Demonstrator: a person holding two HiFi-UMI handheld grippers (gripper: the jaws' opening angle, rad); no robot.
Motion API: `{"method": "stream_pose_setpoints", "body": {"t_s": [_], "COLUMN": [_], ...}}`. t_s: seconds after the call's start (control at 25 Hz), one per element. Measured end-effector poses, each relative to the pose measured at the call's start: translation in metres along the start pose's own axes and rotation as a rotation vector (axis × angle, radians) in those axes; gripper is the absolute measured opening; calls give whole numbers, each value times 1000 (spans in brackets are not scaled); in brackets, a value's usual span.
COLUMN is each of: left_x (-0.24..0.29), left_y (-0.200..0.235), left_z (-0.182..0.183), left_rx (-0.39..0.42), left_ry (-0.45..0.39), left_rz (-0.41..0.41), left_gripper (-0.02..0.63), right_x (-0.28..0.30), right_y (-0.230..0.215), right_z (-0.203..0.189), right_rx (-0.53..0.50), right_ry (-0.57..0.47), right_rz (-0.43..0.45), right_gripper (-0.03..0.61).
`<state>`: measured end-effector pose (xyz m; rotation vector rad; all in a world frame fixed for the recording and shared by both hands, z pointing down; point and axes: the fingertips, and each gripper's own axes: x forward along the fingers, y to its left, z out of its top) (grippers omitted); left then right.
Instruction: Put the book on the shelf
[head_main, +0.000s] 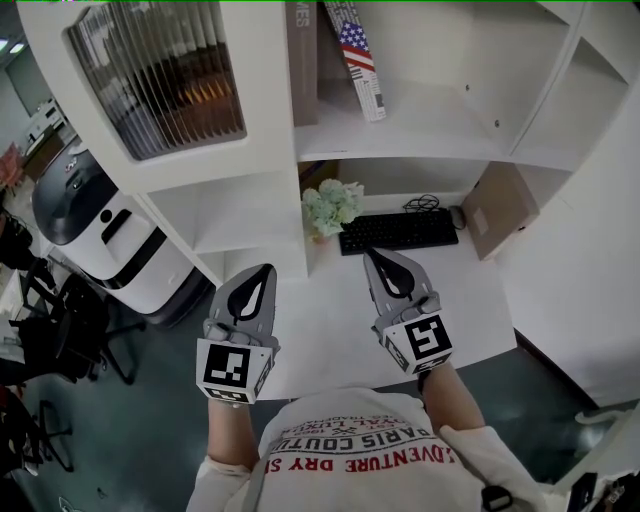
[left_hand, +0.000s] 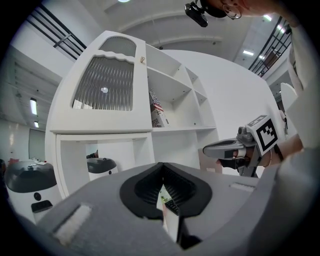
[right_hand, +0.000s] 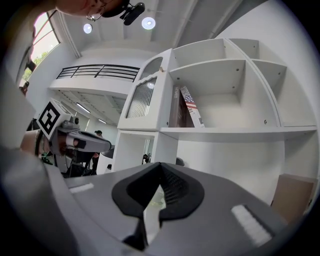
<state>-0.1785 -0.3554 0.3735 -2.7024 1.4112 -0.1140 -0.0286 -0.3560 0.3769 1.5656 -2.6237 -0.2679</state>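
Note:
A book with a flag cover (head_main: 358, 55) leans on the upper shelf (head_main: 420, 140) against a brown upright volume (head_main: 303, 60). It also shows in the left gripper view (left_hand: 159, 114) and in the right gripper view (right_hand: 192, 106). My left gripper (head_main: 266, 272) hangs over the desk's front left corner, shut and empty. My right gripper (head_main: 372, 256) is beside it over the desk, just short of the keyboard, also shut with nothing in it. From each gripper view the jaws (left_hand: 162, 200) (right_hand: 159, 192) meet in a thin slit. Both grippers sit well below the shelf.
On the white desk (head_main: 330, 340) lie a black keyboard (head_main: 398, 230), a small potted plant (head_main: 330, 208) and a brown board-like thing (head_main: 497, 208) standing at the right. A cabinet with a ribbed glass door (head_main: 160, 80) is upper left. A white and black machine (head_main: 100, 230) and dark chairs (head_main: 60, 330) stand at the left.

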Motion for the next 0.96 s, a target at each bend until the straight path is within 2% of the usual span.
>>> {"method": "stream_pose_setpoints", "body": {"t_s": [0.64,0.96], "left_x": [-1,-4], "left_y": [-5,5], "left_z": [-1,6], "left_rx": [23,21], "left_ry": [16,-20], "left_rz": [21,56], "left_gripper": [6,6], "right_x": [-2,-3], "right_y": [-7,-9], "right_z": [-5,0], "right_rx": [74,49], "right_ry": [22,9], "right_rz": [0,3], "right_gripper": [0,0]}}
